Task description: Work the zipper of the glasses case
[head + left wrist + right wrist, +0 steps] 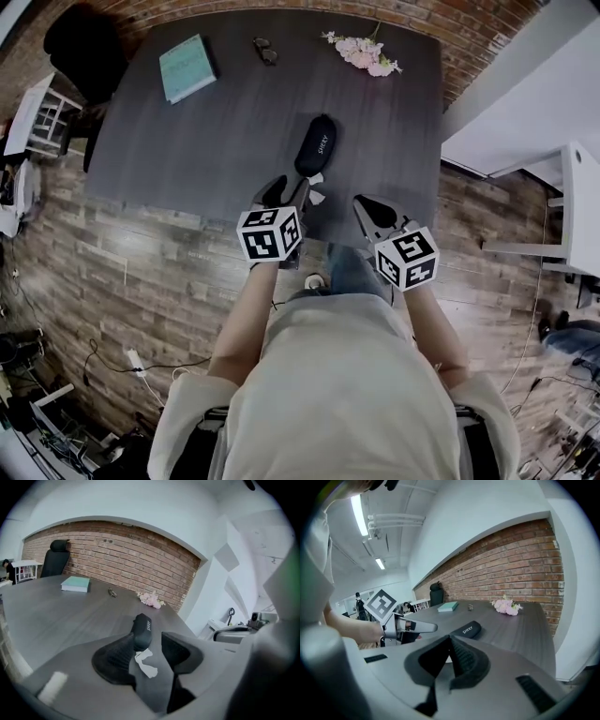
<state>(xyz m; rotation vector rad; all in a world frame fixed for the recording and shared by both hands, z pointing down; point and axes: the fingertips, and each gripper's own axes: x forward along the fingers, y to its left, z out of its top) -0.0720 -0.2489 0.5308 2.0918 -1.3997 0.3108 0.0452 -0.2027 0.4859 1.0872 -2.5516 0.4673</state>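
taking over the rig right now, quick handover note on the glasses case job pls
Left hand-held gripper: open, empty, aimed at the case's near end.
Right hand-held gripper: shut, empty, beside the left one.
Glasses case: flat on the grey table near the front edge, looks closed; white scrap at its near end.
Done: nothing I can confirm; zipper state not visible.
Left: steady the case, catch the pull, run the zipper.

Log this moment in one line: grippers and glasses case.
left gripper: open, empty | right gripper: shut, empty | glasses case: closed, lying on grey table just beyond left jaws, ungripped
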